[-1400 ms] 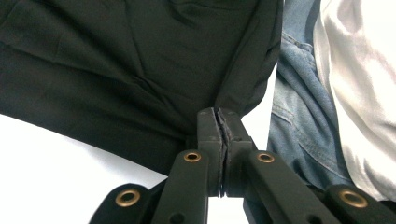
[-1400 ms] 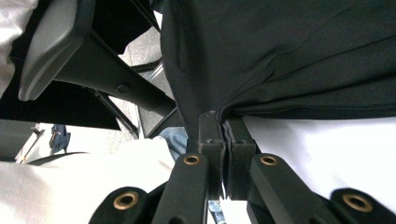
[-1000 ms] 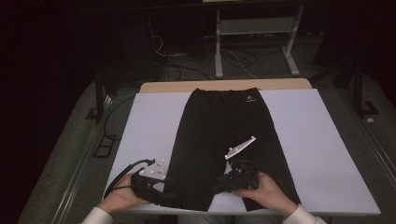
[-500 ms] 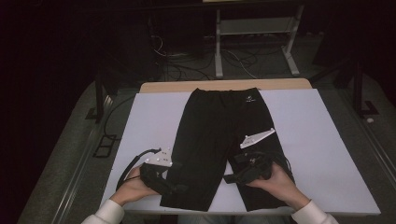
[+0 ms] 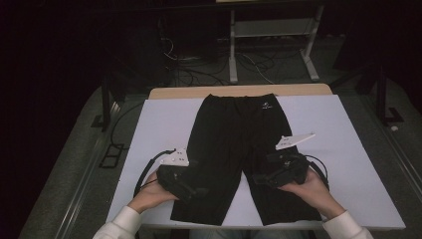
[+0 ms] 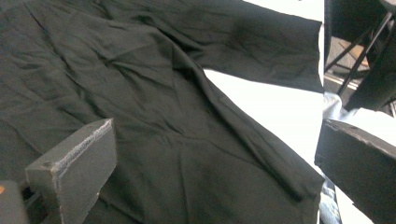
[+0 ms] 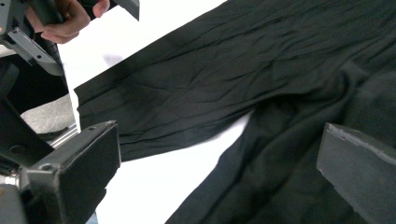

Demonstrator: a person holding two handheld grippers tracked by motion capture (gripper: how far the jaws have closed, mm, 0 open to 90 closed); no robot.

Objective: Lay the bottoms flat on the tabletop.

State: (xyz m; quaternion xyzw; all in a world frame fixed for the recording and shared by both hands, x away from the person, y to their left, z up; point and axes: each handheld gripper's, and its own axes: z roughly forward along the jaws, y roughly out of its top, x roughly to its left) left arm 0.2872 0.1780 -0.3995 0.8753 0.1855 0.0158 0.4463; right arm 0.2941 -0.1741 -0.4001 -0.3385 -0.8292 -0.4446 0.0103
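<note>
Softly creased black shorts (image 5: 238,149) (matte cloth)

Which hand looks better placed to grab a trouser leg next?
Probably the left. The left claw hangs open right above its leg's hem on the black trousers, near the table edge. The right claw, also open, sits higher up its leg.

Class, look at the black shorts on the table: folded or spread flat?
Spread flat: the black shorts lie open on the white table, waistband far, both legs apart with a gap between.
</note>
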